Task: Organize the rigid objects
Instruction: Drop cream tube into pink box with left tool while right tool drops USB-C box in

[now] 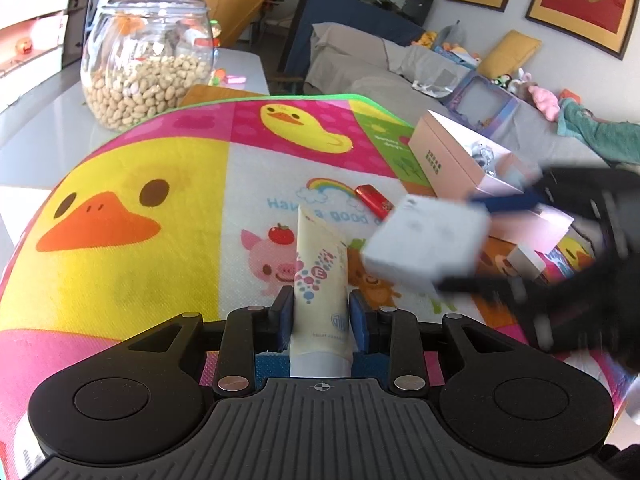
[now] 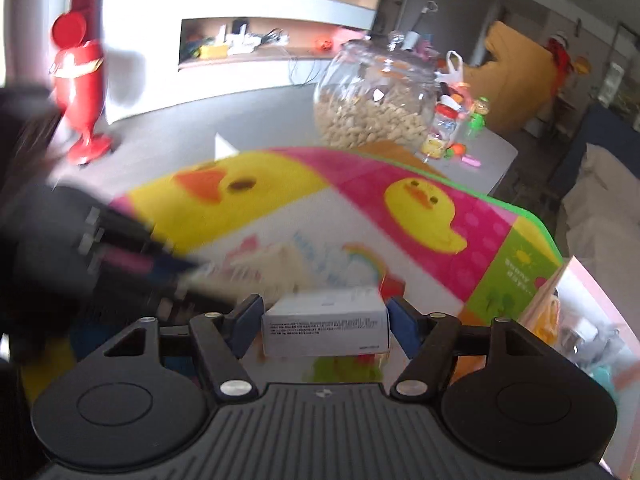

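two tools, left (image 1: 321,312) gripping tube (image 1: 320,276), right (image 2: 325,322) gripping box (image 2: 326,326)

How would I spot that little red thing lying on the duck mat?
Find the colourful duck mat, then its white panel with the rainbow. The small red packet lies flat beside that rainbow, just before the pink box. It is the only shiny red item there, unlike the pale tube nearby.

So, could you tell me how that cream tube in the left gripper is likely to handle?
The cream tube is probably soft: the left gripper pinches its body, so it may squash or sag. Its glossy skin could slip. The flat crimped end suggests it won't roll.
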Available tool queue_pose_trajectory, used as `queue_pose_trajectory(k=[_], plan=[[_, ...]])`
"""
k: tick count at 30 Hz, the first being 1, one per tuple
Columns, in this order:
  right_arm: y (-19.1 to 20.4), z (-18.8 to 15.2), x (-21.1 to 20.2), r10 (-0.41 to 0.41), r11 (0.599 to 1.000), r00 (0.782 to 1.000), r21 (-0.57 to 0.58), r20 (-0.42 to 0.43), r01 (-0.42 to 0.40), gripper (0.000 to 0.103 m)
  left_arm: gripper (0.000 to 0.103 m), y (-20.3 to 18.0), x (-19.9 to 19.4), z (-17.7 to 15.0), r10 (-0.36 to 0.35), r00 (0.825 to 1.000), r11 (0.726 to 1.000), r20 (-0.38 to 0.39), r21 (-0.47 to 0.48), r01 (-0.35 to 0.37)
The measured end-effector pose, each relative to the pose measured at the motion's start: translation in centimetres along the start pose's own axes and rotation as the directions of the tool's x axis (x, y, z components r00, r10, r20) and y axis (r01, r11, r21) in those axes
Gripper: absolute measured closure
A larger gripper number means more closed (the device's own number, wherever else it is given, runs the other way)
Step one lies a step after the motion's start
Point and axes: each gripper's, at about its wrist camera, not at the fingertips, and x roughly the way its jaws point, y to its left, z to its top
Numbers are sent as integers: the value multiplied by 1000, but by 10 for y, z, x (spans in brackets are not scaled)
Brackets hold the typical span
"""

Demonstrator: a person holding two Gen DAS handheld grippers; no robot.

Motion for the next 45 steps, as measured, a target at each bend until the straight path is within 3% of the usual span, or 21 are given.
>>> queue_pose_trajectory(k=[3,5,9,12,13,16,21,25,28,31,32,38,40,42,45], plan=[[4,-21,-7,53,998,998,-19,-40,-53,35,71,0,-1,0,5,1000,1000,-6,-7,-5],[5,-31,-9,25,999,998,-30,-51,-27,34,71,-1,1,2,13,1000,1000,-9,-12,-14],[-6,-44,-9,-139,990,988,-39,-65,137,31,71,-10,4,2,62,998,998,-13,-8,-63],[-21,-50,-7,-318,948,945,-18,-70,318,31,71,-18,6,5,101,994,995,-32,20,-100],[-27,-52,-10,-335,941,940,17,-68,337,31,71,-20,7,6,109,993,994,-39,26,-108],[-45,-51,-24,-233,948,972,216,-36,235,31,71,-21,8,8,121,991,992,-47,28,-120],[-56,-40,-18,-114,889,993,450,38,85,28,70,-28,9,5,151,988,987,-41,68,-148],[-44,-27,12,-84,895,996,440,5,73,28,70,-32,9,4,166,985,982,-37,94,-162],[-34,-24,41,-107,915,990,380,-96,136,26,70,-34,9,2,172,985,979,-31,112,-168],[-41,-28,44,-87,898,993,427,-76,111,28,70,-34,8,0,169,985,979,-19,122,-165],[-42,-29,41,-73,895,995,435,-70,97,33,70,-34,8,-1,165,986,979,-13,120,-162],[-43,-38,5,-60,905,998,421,-18,62,34,71,-29,4,-6,135,991,982,10,130,-136],[-45,-43,-16,-64,903,998,426,12,53,34,73,-25,0,-6,115,993,989,11,93,-115],[-47,-50,-39,-87,899,996,433,38,62,34,73,-20,-5,-9,57,998,997,8,51,-57],[-53,-64,-71,-171,885,984,448,55,128,34,73,-29,-10,-16,40,999,994,3,101,-40]])
